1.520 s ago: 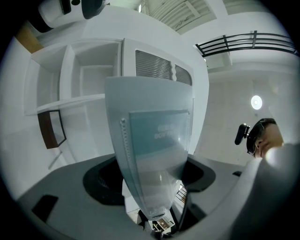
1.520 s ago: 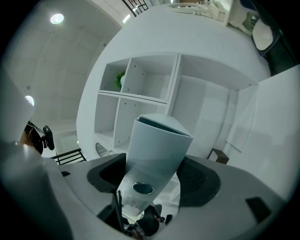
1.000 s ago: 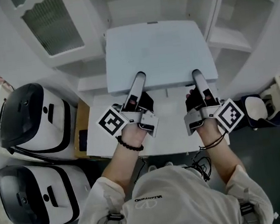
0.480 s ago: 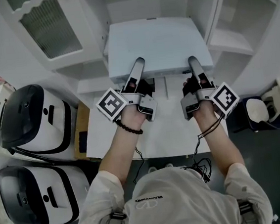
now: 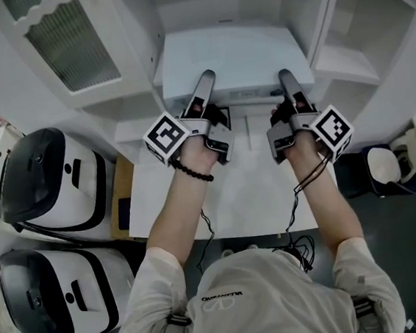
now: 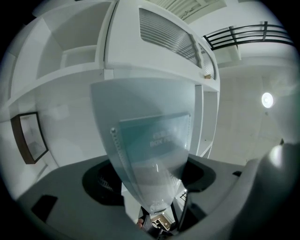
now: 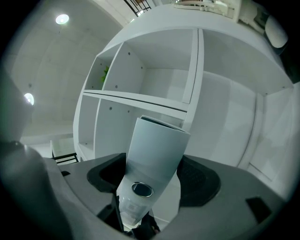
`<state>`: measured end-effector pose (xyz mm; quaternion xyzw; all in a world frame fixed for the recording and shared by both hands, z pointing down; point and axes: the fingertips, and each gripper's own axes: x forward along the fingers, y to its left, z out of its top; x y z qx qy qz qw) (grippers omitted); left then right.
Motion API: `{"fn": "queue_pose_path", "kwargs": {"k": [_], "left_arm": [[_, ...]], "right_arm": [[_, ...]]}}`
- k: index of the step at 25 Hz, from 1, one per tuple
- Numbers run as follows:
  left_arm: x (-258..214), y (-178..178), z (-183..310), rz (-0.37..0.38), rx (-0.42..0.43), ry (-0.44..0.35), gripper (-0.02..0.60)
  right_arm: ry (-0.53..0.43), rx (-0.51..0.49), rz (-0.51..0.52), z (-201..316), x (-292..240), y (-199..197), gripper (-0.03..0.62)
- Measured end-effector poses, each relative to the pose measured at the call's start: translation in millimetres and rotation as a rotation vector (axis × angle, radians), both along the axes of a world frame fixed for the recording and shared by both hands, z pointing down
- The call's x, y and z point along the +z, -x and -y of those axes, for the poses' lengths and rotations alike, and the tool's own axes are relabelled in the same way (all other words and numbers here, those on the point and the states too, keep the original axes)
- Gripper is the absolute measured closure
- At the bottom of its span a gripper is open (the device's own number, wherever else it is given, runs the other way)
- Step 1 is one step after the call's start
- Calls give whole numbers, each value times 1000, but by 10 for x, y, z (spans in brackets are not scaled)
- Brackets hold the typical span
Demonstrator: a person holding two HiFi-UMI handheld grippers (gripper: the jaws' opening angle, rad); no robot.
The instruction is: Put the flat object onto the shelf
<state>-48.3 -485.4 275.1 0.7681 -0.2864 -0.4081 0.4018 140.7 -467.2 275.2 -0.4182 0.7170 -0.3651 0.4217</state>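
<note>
The flat object is a pale blue file box [image 5: 232,57], held level in front of me above the white table [image 5: 233,196]. My left gripper [image 5: 205,79] grips its near edge on the left, and my right gripper [image 5: 286,77] grips it on the right. In the left gripper view the box [image 6: 150,140] fills the space between the jaws, with a clear label pocket on it. The right gripper view shows the box's spine [image 7: 157,150] with a finger hole, clamped between the jaws. The white shelf unit [image 7: 140,99] rises just behind the box.
An open white shelf [image 5: 344,59] stands at the right, and a cabinet door with ribbed glass [image 5: 69,40] at the left. Two white and black appliances [image 5: 46,175] [image 5: 47,290] sit at my left. A framed picture [image 6: 30,136] hangs beside the shelves.
Both grippers have carried the box forward, away from me and toward the shelf unit. My arms have stretched out further.
</note>
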Motion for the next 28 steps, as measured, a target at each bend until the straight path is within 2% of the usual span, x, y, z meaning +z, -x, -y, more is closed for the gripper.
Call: {"fn": "queue_pose_path", "kwargs": {"k": [12,14,18,22,24,26,28], "left_arm": [[-76,-34,249,-9,-18,7,235],[-87,-43,242,-13,-16,1,229],[-122,-51,204,-5,-13,-33,198],[-37,65,27,81,-63,-51,187],[26,134,-149,122,-87,-73,187],[126,209,-328,241,-131,-97,189],[146,253,-491,382,-185,-151,223]], "right_arm": [[7,-12,2,329,-49,-23,238],[-2,-13,-22,317,-69,-8,238],[-60,-26,-139,222,-133,90,224],[-125,2,-240,-71,-127,139,221],[-136,72,-380,-272,-65,75,241],[-149,136,-519,-468,19,46,270],[-166,177,-628,-611,113,78,293]]}}
